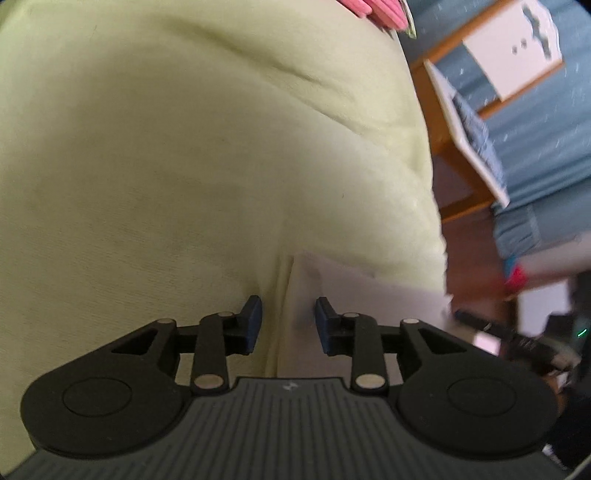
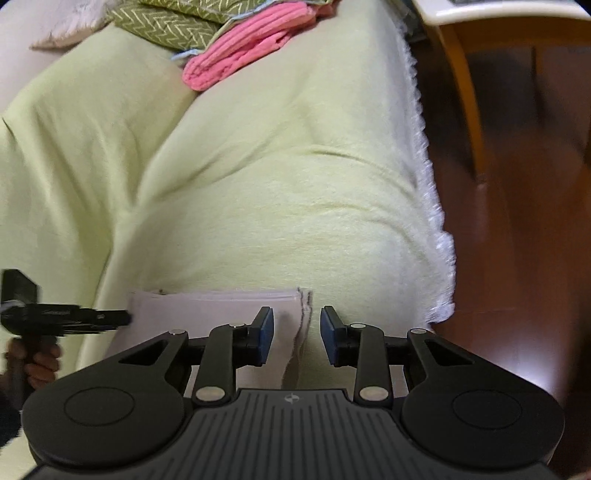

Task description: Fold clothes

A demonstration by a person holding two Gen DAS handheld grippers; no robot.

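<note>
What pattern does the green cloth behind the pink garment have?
The green cloth has a pale zigzag (chevron) pattern. It shows best in the right wrist view, behind the pink garment.

A bed or couch under a pale green cover (image 2: 280,177) is carrying everything ahead of my jaws. A pale lilac folded cloth (image 2: 207,310) is lying directly on it, just beyond my right jaws, its stitched edge running between them. Farther ahead, a pink ribbed garment (image 2: 240,55) and a green zigzag-patterned cloth (image 2: 166,26) are resting on the cover. Brown wooden floor (image 2: 517,240) is showing right of it.
</note>
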